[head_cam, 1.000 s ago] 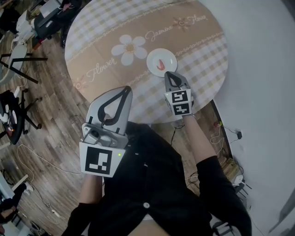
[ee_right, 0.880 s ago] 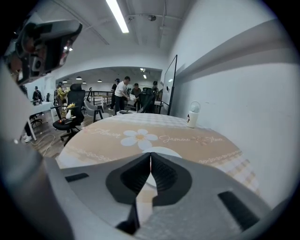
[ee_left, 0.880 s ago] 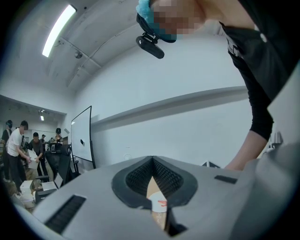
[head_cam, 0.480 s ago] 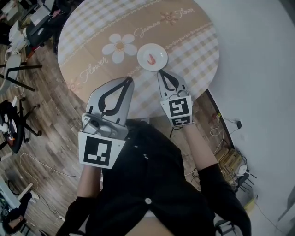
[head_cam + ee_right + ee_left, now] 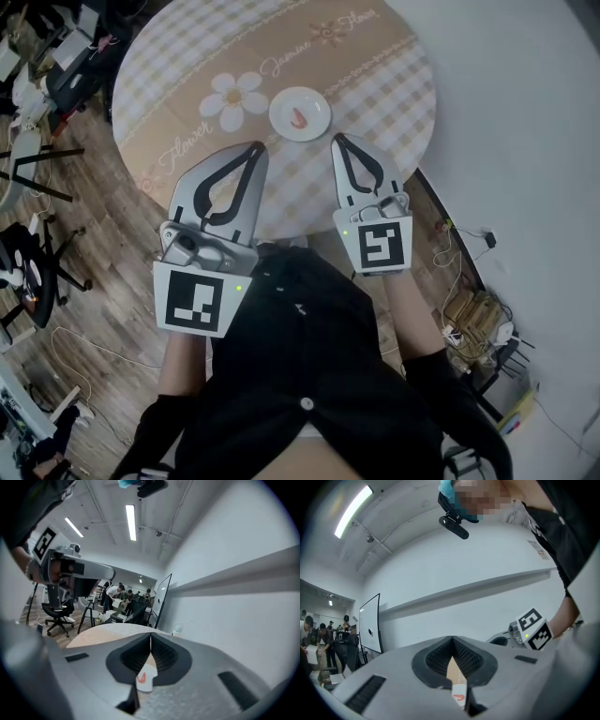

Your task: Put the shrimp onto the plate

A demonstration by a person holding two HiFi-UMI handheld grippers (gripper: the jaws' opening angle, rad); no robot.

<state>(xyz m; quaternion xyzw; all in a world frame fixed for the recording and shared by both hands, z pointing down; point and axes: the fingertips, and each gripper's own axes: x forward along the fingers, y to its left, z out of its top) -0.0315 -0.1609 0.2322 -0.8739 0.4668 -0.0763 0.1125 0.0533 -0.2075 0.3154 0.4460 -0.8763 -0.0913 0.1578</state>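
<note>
**Shrimp on the plate, both tongs shut and empty**

Shrimp (image 5: 298,116), red and curled, lies in the middle of the small white plate (image 5: 316,103). The plate sits on the round desk (image 5: 394,56), which is covered by a checked beige cloth. Just left of the plate, a white daisy (image 5: 233,96) is printed on the cloth.

Left tongs (image 5: 257,147) hang on the near-left side of the plate, well short of its rim, over the desk's near edge. Their jaws are pressed together with nothing held. The left gripper view shows the two ribbed pads meeting at the tip. Through the slit below them shows a sliver of the plate with the red shrimp on it.

Right tongs (image 5: 335,139) sit on the near-right side of the plate, close to its rim but apart from it. Their jaws are likewise closed on nothing. In the right gripper view the plate and shrimp show through the opening behind the tips.

Nearer than the plate, behind both tongs, is the person's black top (image 5: 300,375).
</note>
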